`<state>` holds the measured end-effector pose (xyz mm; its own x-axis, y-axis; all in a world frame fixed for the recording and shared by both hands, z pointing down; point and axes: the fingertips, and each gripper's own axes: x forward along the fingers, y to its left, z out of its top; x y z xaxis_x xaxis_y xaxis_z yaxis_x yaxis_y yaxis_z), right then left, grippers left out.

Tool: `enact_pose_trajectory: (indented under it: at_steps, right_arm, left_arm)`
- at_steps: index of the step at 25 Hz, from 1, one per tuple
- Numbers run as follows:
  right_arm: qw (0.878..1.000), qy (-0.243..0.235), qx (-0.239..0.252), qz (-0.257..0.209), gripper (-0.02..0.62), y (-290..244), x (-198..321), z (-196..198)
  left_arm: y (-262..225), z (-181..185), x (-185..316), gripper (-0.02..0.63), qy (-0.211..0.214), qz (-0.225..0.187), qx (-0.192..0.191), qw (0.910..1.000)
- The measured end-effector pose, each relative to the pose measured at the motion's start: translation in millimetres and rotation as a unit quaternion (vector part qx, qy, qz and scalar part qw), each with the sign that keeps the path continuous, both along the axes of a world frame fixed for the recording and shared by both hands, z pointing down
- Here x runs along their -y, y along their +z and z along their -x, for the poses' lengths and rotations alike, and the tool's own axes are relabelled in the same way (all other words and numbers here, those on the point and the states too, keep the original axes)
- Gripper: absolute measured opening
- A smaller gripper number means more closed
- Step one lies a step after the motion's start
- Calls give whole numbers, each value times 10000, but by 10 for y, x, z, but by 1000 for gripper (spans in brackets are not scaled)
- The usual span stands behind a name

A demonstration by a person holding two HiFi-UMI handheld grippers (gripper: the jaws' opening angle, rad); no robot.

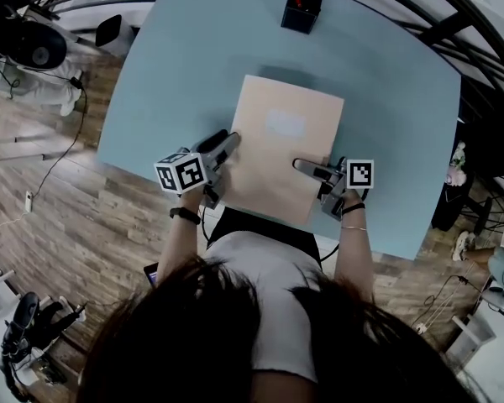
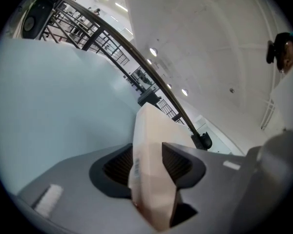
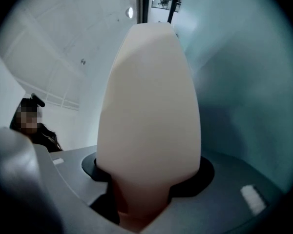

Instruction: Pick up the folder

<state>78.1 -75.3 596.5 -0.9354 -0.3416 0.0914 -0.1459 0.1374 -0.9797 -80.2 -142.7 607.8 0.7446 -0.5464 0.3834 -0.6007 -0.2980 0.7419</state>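
A pale tan folder [image 1: 279,145] with a light label patch is held over the pale blue table [image 1: 193,65] near its front edge. My left gripper [image 1: 227,143] is shut on the folder's left edge; in the left gripper view the folder [image 2: 151,165] runs edge-on between the jaws. My right gripper [image 1: 302,166] is shut on the folder's lower right edge; the right gripper view has the folder [image 3: 149,116] filling the gap between the jaws and bulging upward.
A small black box [image 1: 301,9] with a red mark stands at the table's far edge. Wooden floor [image 1: 84,225] lies left of the table, with cables and equipment [image 1: 29,44] at the upper left. Railings [image 2: 122,48] show beyond the table.
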Motion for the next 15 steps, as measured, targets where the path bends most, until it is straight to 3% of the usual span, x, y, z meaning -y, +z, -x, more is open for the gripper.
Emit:
enact_pose_trajectory:
  at_steps: [8,15]
  right_arm:
    - [9954,156,-399,-860,299,-547,80,-174]
    - [9789,566,-1184,-1565,299,-978,230,-514]
  left_arm:
    - [-625,-137,181,206,83,-846,122,9963]
    - [-1176,-388,337,206,200,-1593,254,9867]
